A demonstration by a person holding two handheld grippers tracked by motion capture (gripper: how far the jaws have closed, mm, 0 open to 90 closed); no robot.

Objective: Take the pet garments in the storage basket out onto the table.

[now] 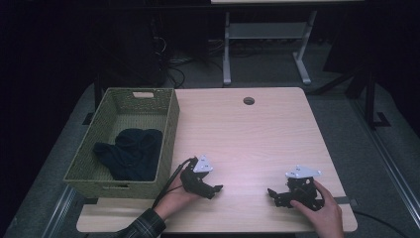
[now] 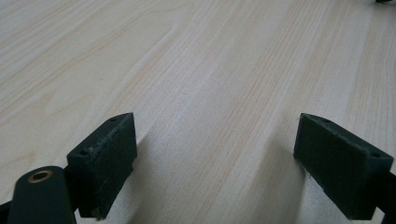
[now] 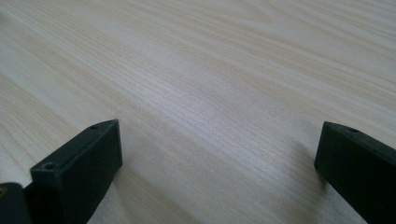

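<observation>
A dark cloth (image 1: 131,152) lies bunched inside the green woven basket (image 1: 168,130) at the table's left. My left gripper (image 1: 214,190) rests low on the table just right of the basket, held by a hand in a plaid sleeve. Its jaws stand wide apart with bare wood between them (image 2: 215,154). My right gripper (image 1: 273,194) sits near the front right of the table under the other hand, pointing left. Its jaws are spread wide too, and only wood grain lies between them (image 3: 219,163).
The light wooden table (image 1: 247,134) has a round cable hole (image 1: 248,101) near its far edge. Beyond it stand a white desk frame (image 1: 267,34) and cables on a dark floor. A strip of tape (image 1: 346,201) marks the front right edge.
</observation>
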